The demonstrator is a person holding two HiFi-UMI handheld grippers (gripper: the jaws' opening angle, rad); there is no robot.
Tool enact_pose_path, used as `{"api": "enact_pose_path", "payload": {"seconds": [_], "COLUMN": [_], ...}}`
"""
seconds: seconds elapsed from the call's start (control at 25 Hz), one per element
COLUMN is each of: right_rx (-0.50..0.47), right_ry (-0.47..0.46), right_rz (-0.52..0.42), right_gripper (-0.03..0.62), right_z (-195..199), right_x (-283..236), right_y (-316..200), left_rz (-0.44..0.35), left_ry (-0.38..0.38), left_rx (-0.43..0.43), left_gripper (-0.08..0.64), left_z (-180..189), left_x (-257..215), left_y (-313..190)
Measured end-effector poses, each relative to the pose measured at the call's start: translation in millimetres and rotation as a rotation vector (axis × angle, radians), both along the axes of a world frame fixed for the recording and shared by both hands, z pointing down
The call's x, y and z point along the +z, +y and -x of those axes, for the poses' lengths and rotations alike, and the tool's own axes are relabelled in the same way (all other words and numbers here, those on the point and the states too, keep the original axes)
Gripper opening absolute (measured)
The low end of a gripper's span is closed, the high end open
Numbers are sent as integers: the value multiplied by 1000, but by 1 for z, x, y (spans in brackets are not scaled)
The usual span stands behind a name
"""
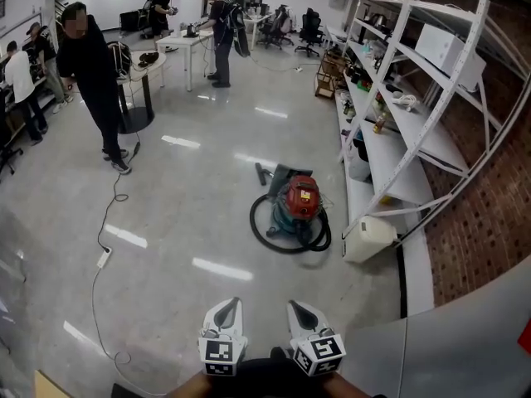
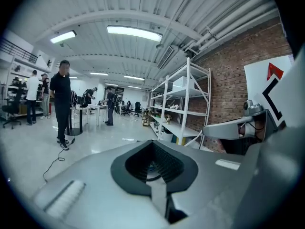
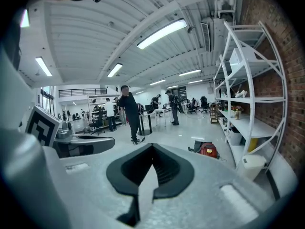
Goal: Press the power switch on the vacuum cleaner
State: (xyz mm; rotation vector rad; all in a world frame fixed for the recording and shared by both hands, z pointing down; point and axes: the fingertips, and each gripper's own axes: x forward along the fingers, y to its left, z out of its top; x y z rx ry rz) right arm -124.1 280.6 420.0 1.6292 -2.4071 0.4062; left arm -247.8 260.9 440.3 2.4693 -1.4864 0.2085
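Note:
A red-topped vacuum cleaner (image 1: 301, 199) with a teal body sits on the glossy floor beside the shelving, its black hose (image 1: 282, 240) coiled around it. In the right gripper view the vacuum cleaner (image 3: 208, 150) shows small and far beyond the jaws. The left gripper view does not show it. My left gripper (image 1: 227, 312) and right gripper (image 1: 301, 313) are side by side at the bottom of the head view, far short of the vacuum. Both are shut with nothing in them, as the left gripper (image 2: 153, 144) and right gripper (image 3: 152, 148) show in their own views.
A white shelving rack (image 1: 400, 114) runs along the brick wall on the right, with a white jug (image 1: 367, 239) at its foot. A person in black (image 1: 93, 77) stands at the left. A cable with a power strip (image 1: 104, 258) trails over the floor. Tables and people fill the back.

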Motion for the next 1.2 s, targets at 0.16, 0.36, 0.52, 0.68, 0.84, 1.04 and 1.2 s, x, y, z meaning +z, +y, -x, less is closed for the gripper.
{"api": "enact_pose_path", "payload": {"seconds": [0.16, 0.36, 0.52, 0.68, 0.84, 1.04, 1.2], "right_rx": [-6, -11, -9, -21, -35, -57, -65], "right_ry": [20, 24, 5, -12, -29, -34, -14], "right_rz": [1, 13, 23, 24, 25, 8, -14], "right_gripper": [-8, -8, -8, -8, -8, -8, -8], "right_z": [13, 21, 20, 11, -5, -37, -67], "right_x": [-3, 1, 7, 12, 16, 13, 12], "right_y": [1, 0, -10, -27, -54, -90, -118], "left_rz": [7, 17, 26, 27, 34, 24, 32], "left_ry": [8, 27, 13, -8, -30, -43, -53], "left_rx": [-9, -15, -22, -41, -66, -77, -70], "left_gripper": [15, 15, 15, 15, 15, 15, 15], "left_z": [11, 18, 20, 15, 3, -33, -67], "left_x": [2, 6, 10, 11, 10, 6, 6], "left_y": [0, -3, -10, -23, -43, -76, -104]}}
